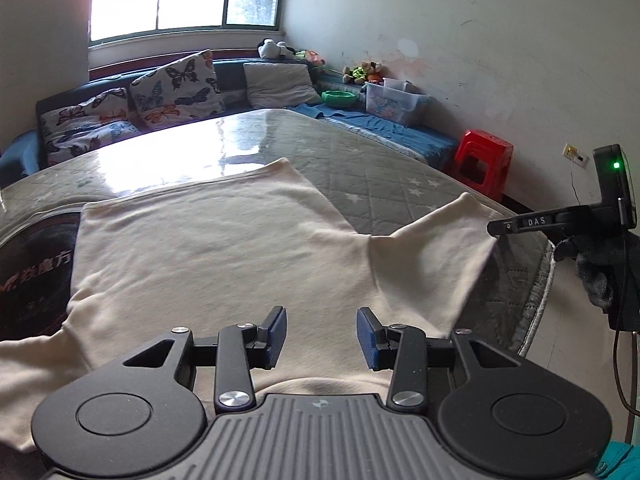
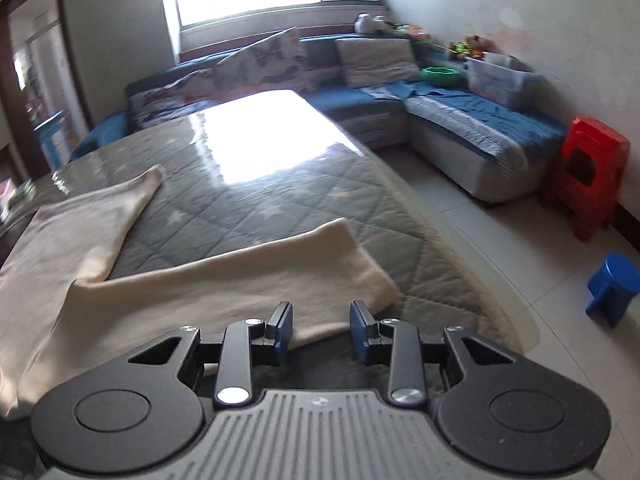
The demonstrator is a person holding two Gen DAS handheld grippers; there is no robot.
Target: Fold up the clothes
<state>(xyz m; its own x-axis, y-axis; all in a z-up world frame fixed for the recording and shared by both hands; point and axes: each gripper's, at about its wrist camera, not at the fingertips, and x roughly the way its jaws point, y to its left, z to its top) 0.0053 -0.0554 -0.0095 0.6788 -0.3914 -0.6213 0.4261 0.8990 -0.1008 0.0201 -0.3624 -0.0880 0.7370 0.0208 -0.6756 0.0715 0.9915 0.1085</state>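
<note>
A cream short-sleeved shirt [image 1: 224, 248] lies spread flat on the grey quilted table cover [image 1: 360, 168], collar end nearest me. My left gripper [image 1: 322, 334] is open and empty, hovering just above the shirt near its collar. In the right wrist view the shirt's right sleeve [image 2: 256, 276] lies across the cover [image 2: 280, 200], with the body [image 2: 80, 220] to the left. My right gripper [image 2: 320, 330] is open and empty over the sleeve's near edge. The right gripper's body [image 1: 600, 216] shows at the far right of the left wrist view.
A blue corner sofa [image 2: 460, 108] with butterfly cushions [image 1: 172, 88] stands behind the table. A red stool [image 2: 592, 176] and a blue stool [image 2: 612, 288] stand on the floor to the right. A dark printed mat [image 1: 32, 272] lies left of the shirt.
</note>
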